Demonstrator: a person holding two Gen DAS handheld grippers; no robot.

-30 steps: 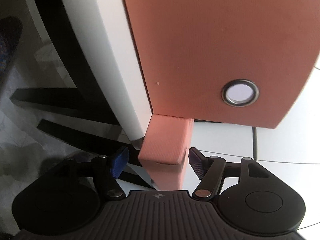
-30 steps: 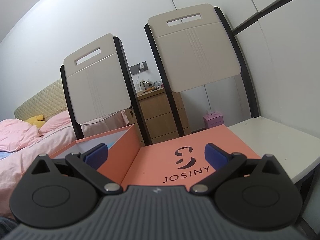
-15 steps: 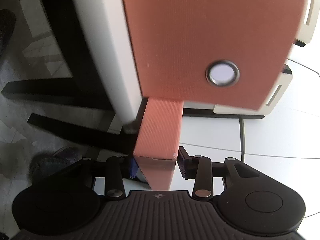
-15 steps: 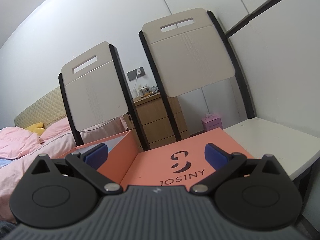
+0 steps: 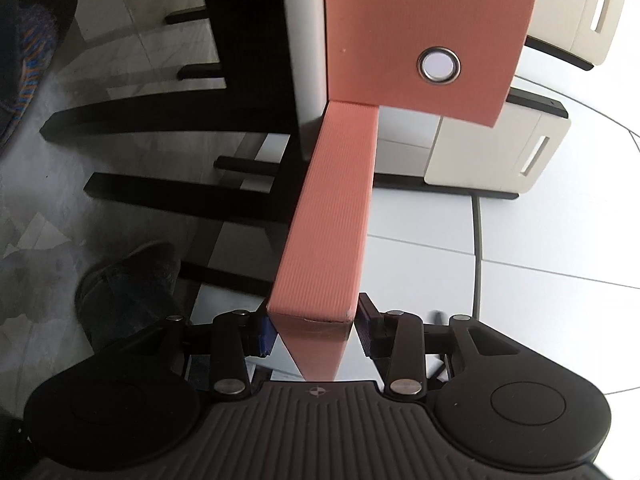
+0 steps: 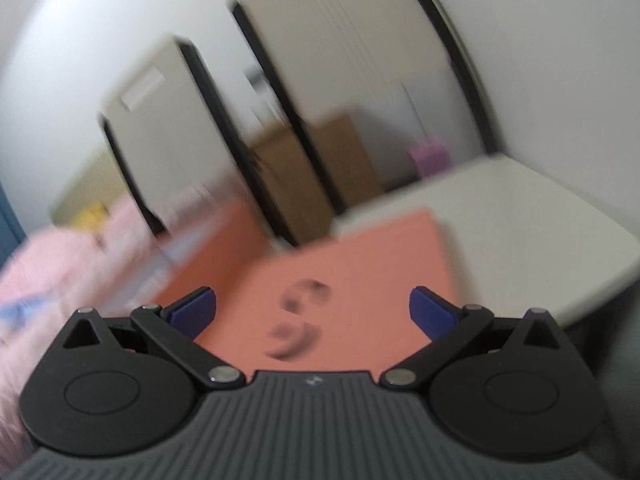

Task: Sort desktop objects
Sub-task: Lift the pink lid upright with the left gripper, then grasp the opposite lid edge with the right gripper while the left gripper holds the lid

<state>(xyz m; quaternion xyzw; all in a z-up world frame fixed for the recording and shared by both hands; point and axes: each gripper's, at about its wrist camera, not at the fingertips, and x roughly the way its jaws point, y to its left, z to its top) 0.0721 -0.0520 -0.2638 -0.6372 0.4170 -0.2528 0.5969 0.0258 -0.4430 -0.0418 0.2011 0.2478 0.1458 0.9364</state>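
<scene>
Left wrist view, sharp. Left gripper (image 5: 312, 330) is clamped on the near end of a salmon-orange drawer (image 5: 332, 220); both blue pads press its side walls. The drawer runs from the gripper toward 12 o'clock and meets the orange box (image 5: 420, 20) it belongs to. The box face carries a metal-ringed hole (image 5: 438, 65) at about 1 o'clock. The box sits against the edge of a white table (image 5: 304, 40), whose edge shows at 11 o'clock.

Only this view shows the floor: pale tiles (image 5: 540, 300) at 3 o'clock, black furniture legs (image 5: 160, 120) at 10 o'clock, a dark slipper (image 5: 128, 284) at 8 o'clock. Two cream folding chairs (image 5: 492, 152) appear sideways at 2 o'clock.

Right wrist view, heavily motion-blurred. Right gripper (image 6: 312, 312) has its blue pads spread wide and holds nothing. Ahead of it lies the orange lid (image 6: 360, 272) with a smeared dark logo, resting on the table top (image 6: 520, 232), seen at 2 o'clock. Only this view shows the room: the chairs upright, a wooden dresser (image 6: 320, 168) at 12 o'clock, pink bedding (image 6: 60, 264) at 9 o'clock.
</scene>
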